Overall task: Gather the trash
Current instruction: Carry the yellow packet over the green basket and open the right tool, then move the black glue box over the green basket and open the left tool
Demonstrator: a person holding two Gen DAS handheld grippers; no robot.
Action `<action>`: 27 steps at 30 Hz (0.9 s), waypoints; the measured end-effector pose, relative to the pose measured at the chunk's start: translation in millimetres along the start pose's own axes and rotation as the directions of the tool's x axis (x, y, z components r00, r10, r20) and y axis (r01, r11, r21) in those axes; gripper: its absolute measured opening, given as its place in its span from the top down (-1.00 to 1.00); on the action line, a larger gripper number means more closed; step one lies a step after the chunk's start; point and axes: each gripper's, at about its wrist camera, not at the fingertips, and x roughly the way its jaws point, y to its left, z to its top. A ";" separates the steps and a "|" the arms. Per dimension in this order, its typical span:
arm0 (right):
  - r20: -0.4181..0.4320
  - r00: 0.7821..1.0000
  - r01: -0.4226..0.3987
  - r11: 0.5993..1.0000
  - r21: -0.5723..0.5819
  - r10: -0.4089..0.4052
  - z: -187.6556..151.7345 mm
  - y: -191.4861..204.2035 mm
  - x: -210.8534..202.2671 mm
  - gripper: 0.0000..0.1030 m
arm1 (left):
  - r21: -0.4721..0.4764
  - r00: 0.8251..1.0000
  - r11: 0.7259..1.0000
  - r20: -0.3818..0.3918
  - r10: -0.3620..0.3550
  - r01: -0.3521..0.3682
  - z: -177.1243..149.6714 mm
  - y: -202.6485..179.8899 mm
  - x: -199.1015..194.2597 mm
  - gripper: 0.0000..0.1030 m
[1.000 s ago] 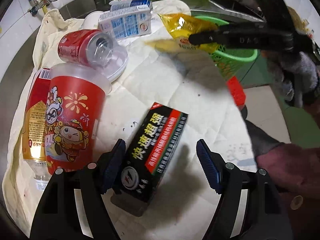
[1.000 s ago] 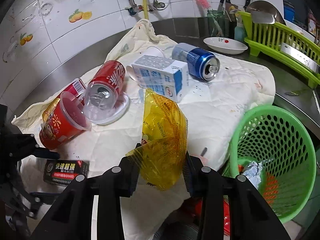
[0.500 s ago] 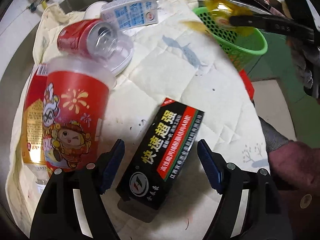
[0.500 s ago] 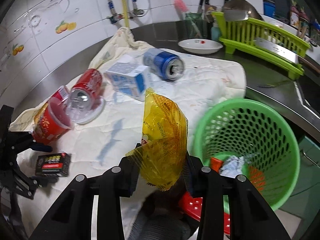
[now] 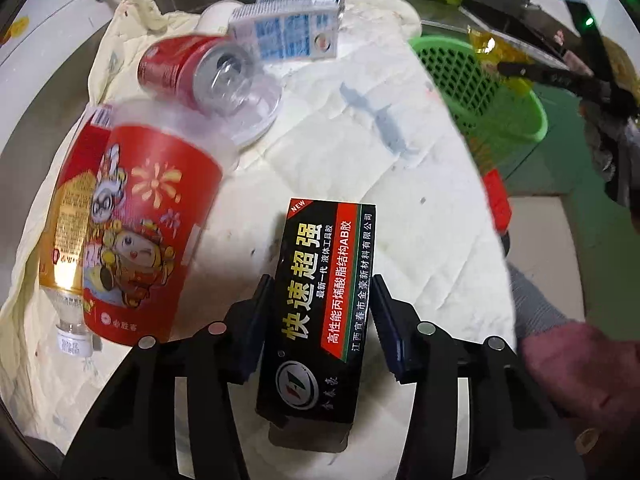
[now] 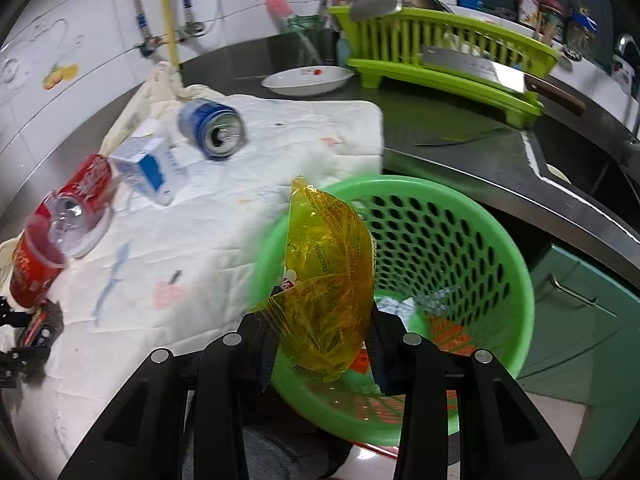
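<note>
A black glue box lies on the cream cloth, lengthwise between the fingers of my left gripper. Its jaws are closing, and both blue pads meet the box's long sides. My right gripper is shut on a crinkled yellow wrapper, which hangs over the near rim of the green basket. Crumpled foil and red scraps lie in the basket's bottom. In the left wrist view the basket stands off the cloth's right edge, with the yellow wrapper above it.
On the cloth lie a red printed cup, a plastic bottle, a red can on a clear lid, a milk carton and a blue can. A white dish and a green dish rack stand behind.
My left gripper's jaws have narrowed onto the black box, which now lines up between them. My right gripper carried the yellow wrapper rightward, from over the cloth to over the green basket.
</note>
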 end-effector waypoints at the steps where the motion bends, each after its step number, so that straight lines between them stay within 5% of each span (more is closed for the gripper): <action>1: -0.001 1.000 0.013 1.000 0.000 -0.013 0.4 -5.1 1.5 0.28 | -0.008 1.000 1.000 0.011 -0.001 0.001 2.8 -1.9 -2.6 0.07; 10: -0.014 0.997 0.073 0.996 0.047 -0.073 -0.7 -41.8 13.3 -0.03 | -0.043 0.993 0.997 0.101 -0.057 0.062 34.8 -22.5 -20.9 0.09; 17: 0.006 0.997 0.074 0.995 0.061 -0.075 -4.7 -54.4 0.7 -0.21 | 0.010 0.972 0.989 0.189 -0.143 0.144 93.0 -65.6 -22.1 0.09; 27: 0.043 0.995 0.091 0.992 0.089 -0.095 -16.8 -78.6 -28.5 -0.42 | 0.030 0.961 0.976 0.171 -0.218 0.216 171.0 -131.2 19.7 0.09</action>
